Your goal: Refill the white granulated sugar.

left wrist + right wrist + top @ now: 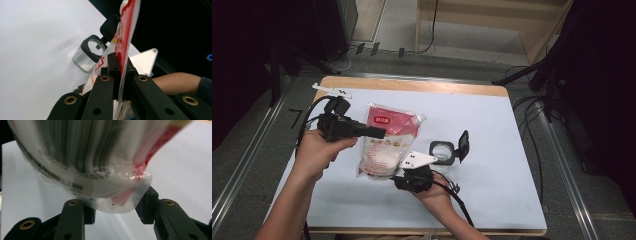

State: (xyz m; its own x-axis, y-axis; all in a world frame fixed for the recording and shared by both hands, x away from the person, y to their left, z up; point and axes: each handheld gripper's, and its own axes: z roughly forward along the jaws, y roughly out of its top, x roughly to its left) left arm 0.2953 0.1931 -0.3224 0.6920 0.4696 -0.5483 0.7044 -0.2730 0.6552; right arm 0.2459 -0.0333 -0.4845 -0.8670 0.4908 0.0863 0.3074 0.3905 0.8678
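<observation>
The pouch (388,142) is a soft plastic bag, red across the top with a label panel, clear below where a white granular filling sags into its lower part; a cut spout corner points toward the bench's far right. It is held up above the middle of the bench (492,120), a little to the left of centre. The left gripper (379,133) comes in from the left and has its jaws pressed together on the pouch's left edge, pinching the thin film between the pads. The right gripper (404,172) sits under the pouch's bottom right corner; in the right gripper view its jaws stand spread on either side of the sealed bottom corner (117,200), and I cannot tell whether the pads press on it. Just right of the pouch, on the bench's white cover, stands a small clear jar (443,152) with a black rim, its black flip lid (463,145) open and upright.
</observation>
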